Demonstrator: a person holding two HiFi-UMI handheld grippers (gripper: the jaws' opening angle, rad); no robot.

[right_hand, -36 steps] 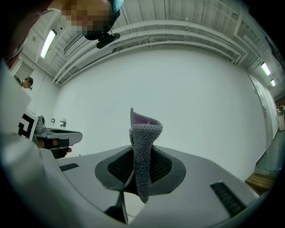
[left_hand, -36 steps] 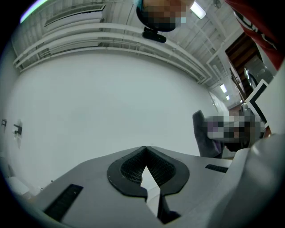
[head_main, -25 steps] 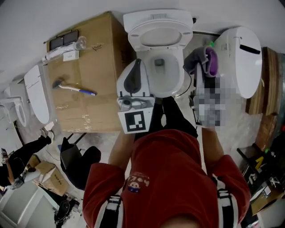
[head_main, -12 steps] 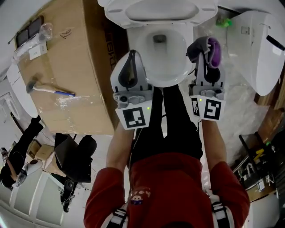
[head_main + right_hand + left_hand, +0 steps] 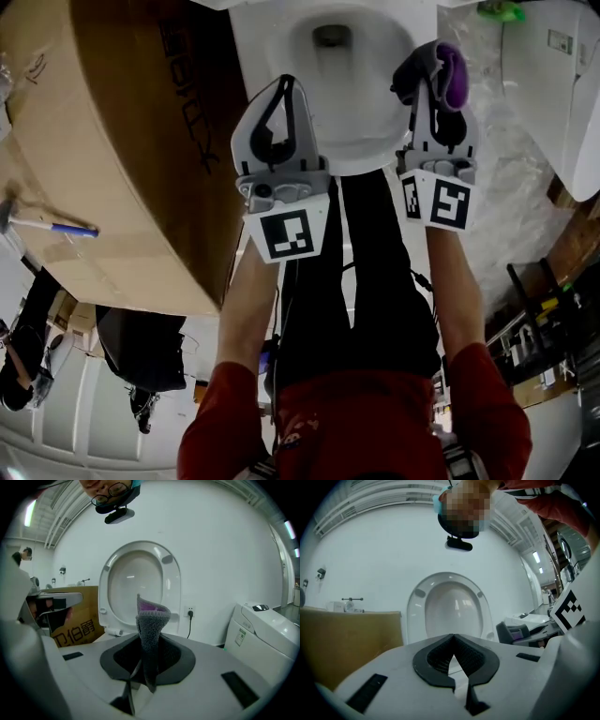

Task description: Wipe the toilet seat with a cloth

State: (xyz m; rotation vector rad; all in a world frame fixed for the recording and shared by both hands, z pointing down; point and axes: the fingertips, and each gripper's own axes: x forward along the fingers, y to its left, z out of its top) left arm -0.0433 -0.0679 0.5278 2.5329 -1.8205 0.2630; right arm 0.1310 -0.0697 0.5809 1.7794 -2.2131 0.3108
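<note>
The white toilet bowl [image 5: 328, 89] lies at the top of the head view. Its seat [image 5: 138, 585] stands raised, its underside facing both gripper views. My right gripper [image 5: 433, 70] hangs over the bowl's right rim, shut on a grey and purple cloth [image 5: 151, 618] that sticks up between its jaws. My left gripper [image 5: 284, 84] is level with it at the bowl's left rim, jaws shut [image 5: 453, 637] with nothing between them. In the left gripper view the cloth [image 5: 516, 632] shows at the right.
A big cardboard box [image 5: 103, 141] stands close on the toilet's left, with a blue-handled tool [image 5: 47, 225] on top. A second white toilet [image 5: 553, 84] stands at the right over plastic wrap. A wall socket with a cord [image 5: 191, 612] is behind. The person's legs stand before the bowl.
Both grippers have dropped steeply toward the bowl, side by side. The head view has closed in, so the raised seat slid out at the top. The cloth stays gripped.
</note>
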